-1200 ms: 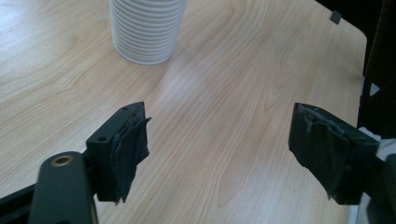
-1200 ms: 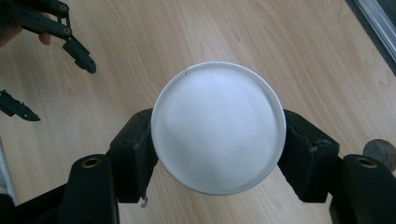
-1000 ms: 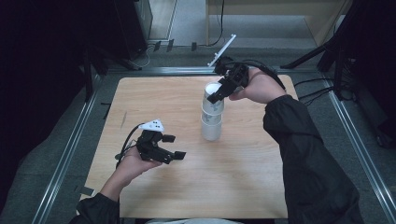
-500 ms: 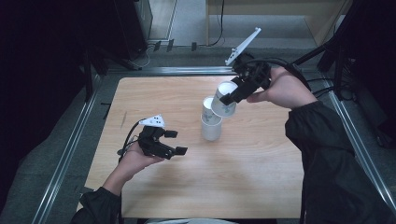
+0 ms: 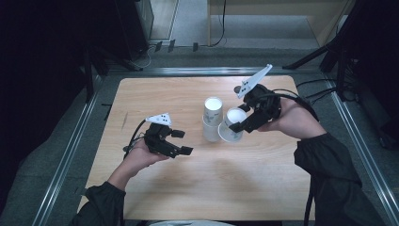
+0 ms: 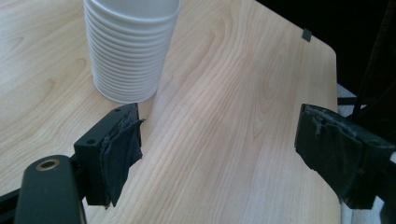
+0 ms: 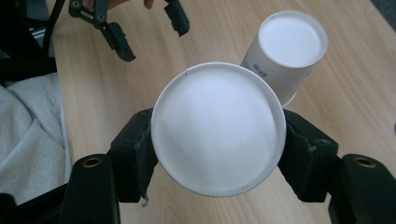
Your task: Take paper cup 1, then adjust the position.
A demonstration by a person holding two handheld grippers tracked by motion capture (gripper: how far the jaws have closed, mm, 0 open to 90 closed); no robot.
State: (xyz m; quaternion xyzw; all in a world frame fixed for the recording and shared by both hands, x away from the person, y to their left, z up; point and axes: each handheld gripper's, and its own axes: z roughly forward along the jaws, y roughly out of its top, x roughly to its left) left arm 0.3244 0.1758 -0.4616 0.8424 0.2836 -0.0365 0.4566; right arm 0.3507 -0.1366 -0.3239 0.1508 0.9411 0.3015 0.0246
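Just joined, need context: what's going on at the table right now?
A person works at a light wooden table with a tool in each hand. The right tool is shut on a single white paper cup, held tilted just beside the upright stack of white paper cups, apparently pulled off it. The left tool is open and empty, held over the table on the stack's other side.

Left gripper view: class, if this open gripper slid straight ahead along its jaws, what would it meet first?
Probably bare table. The left gripper points over pale wooden tabletop; the stack of white paper cups stands off to one side of its line, beyond one jaw. Depth is uncertain, so a graze is possible.
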